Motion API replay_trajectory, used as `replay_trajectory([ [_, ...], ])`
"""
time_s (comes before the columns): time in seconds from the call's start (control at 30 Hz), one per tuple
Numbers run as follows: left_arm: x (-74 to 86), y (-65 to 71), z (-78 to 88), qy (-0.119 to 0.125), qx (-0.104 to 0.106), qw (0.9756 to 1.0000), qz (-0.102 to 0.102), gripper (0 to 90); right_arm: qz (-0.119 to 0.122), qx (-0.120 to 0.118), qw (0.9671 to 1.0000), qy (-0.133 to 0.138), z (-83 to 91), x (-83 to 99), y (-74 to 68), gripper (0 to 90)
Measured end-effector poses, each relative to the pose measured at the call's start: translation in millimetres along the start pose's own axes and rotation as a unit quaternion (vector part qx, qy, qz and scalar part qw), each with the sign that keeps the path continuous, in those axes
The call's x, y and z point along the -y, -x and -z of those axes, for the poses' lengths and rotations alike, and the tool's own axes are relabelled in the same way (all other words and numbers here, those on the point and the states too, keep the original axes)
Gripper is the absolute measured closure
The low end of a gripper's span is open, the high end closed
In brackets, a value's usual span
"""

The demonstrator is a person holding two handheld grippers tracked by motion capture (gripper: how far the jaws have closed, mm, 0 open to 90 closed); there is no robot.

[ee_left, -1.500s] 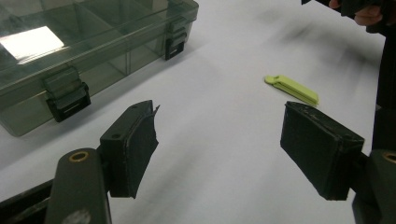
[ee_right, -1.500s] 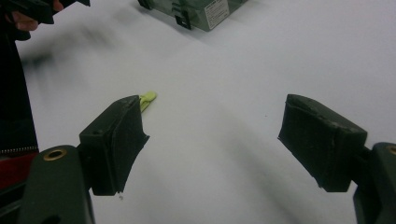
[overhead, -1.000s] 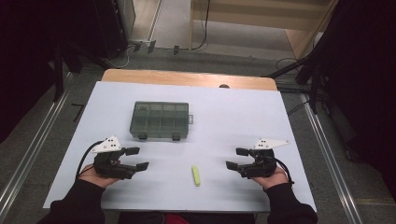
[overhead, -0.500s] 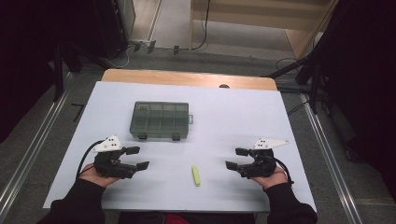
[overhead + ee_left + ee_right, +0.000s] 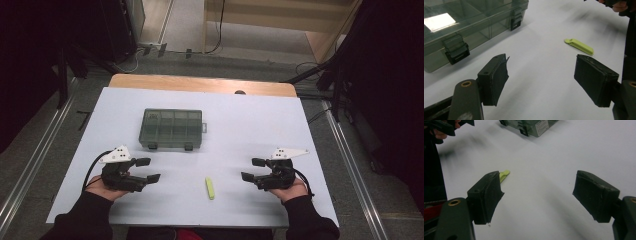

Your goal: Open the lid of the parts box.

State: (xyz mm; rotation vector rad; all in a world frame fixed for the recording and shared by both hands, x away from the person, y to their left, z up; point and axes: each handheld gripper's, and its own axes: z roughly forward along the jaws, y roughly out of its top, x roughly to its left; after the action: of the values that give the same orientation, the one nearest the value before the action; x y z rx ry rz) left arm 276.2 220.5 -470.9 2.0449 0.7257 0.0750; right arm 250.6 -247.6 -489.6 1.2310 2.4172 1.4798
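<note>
Green clip lies flat on the white table, close to the near edge and about midway between the two hands. It looks like a small bag clip, long and thin, with one end pointing away from the person.

On one side, the left gripper rests low by the table with its jaws wide apart and nothing between them. On the other side, the right gripper is the same: jaws wide apart, nothing held. Both point inward, toward the clip. Neither one touches it.

I think the job now is to pick up the clip. The right gripper looks like a good one to use, since the clip sits just beyond its jaw in the right gripper view. Because the clip is thin and lies flat, the jaws should come down low, one on each long side, and squeeze gently so it does not slide or flip away.

Farther back sits a dark see-through box with small sections and its lid shut. Two latches face the person.
</note>
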Motion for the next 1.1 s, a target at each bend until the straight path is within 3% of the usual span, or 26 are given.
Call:
replay_trajectory([
  [0.13,-1.4,0.3,1.2,0.007,-0.003,1.0000,-0.001,26.8,0.003,-0.003,1.0000,0.003,-1.7,-3.3,-0.5,22.7],
  [0.63,-0.8,0.1,-1.4,-0.005,0.004,0.9999,0.009,26.7,0.012,-0.003,0.9999,0.009,-7.0,-24.2,2.1,22.7],
  [1.1,-1.0,-0.5,-2.0,-0.010,0.008,0.9999,0.011,26.6,0.024,-0.010,0.9997,-0.002,-22.8,-44.2,-3.9,22.6],
])
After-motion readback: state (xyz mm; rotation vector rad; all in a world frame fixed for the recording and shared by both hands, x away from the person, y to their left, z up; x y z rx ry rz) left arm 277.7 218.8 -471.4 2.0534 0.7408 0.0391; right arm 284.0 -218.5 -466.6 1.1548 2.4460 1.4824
